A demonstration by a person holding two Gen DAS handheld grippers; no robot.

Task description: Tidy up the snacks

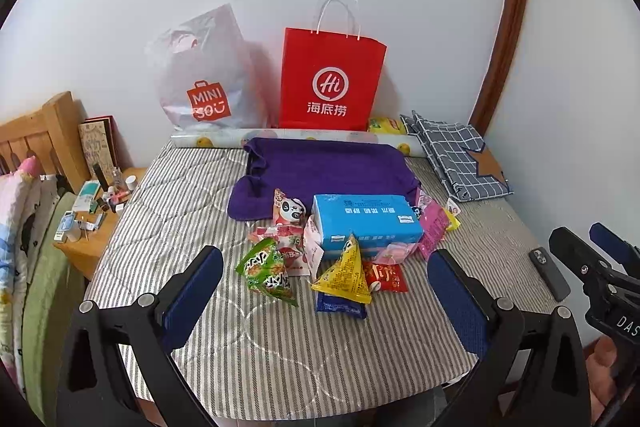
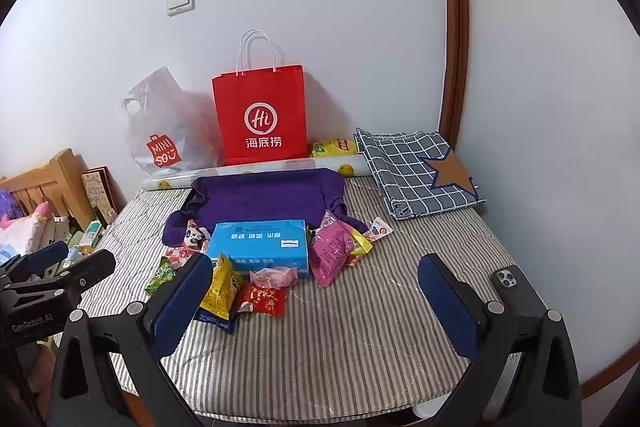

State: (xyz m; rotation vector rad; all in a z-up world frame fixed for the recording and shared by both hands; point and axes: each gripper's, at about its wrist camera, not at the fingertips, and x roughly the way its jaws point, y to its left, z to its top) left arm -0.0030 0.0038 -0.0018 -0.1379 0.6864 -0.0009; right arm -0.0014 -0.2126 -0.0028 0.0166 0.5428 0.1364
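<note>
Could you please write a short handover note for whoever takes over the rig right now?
Left gripper: open, empty, hovering over the striped bed.
Right gripper: open, empty, hovering alongside.
Snack packets lie in a loose pile around the blue box, in front of the purple towel.
Red paper bag stands upright at the wall.
Phone lies on the bed's right edge.
Done: nothing visibly sorted.
Left: the whole pile.

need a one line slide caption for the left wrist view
Open left gripper hovers over a snack pile around a blue box on a striped mattress, red paper bag against the wall.
</note>
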